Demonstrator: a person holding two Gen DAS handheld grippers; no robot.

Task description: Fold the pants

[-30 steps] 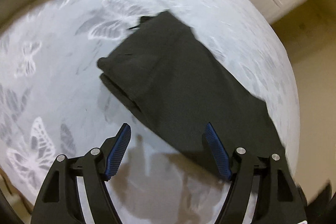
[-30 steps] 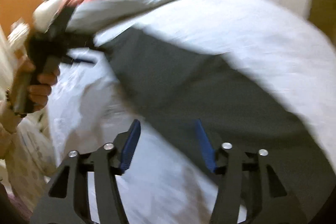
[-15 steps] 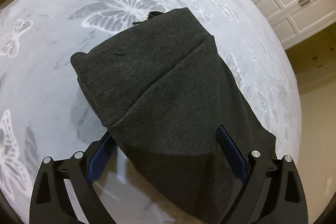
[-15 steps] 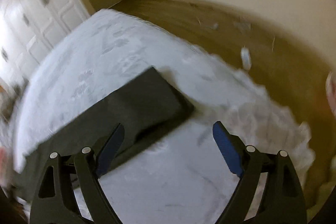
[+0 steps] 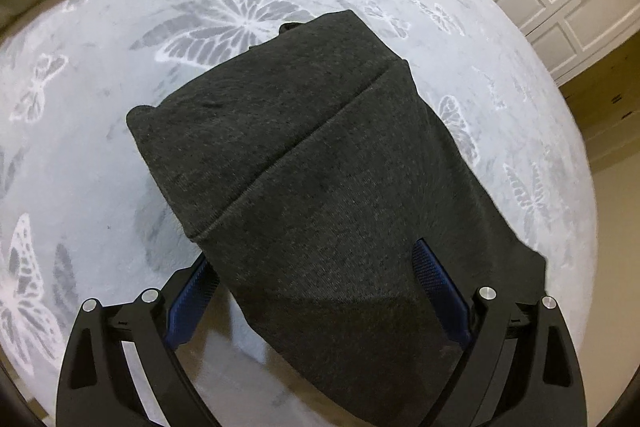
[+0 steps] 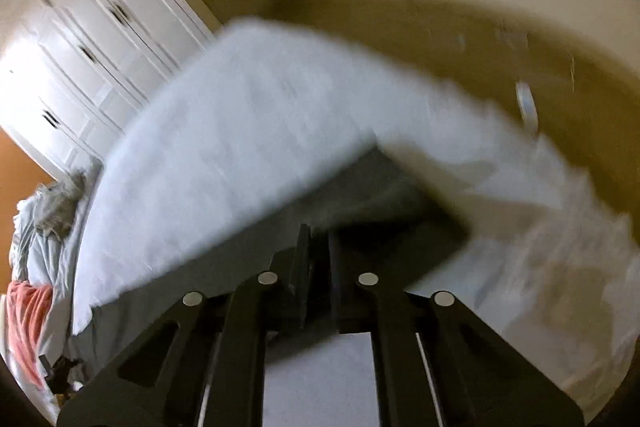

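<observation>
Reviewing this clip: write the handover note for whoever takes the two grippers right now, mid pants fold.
Left gripper: jaws wide open, straddling the near part of the dark grey pants; no grip.
Right gripper: shut at the pants' end near the bed's corner; the picture is too blurred to tell whether cloth is pinched.
Pants: on the butterfly-print bedspread, already doubled over lengthwise into a long strip.
Left: fold the strip across its length, then flatten it.
</observation>
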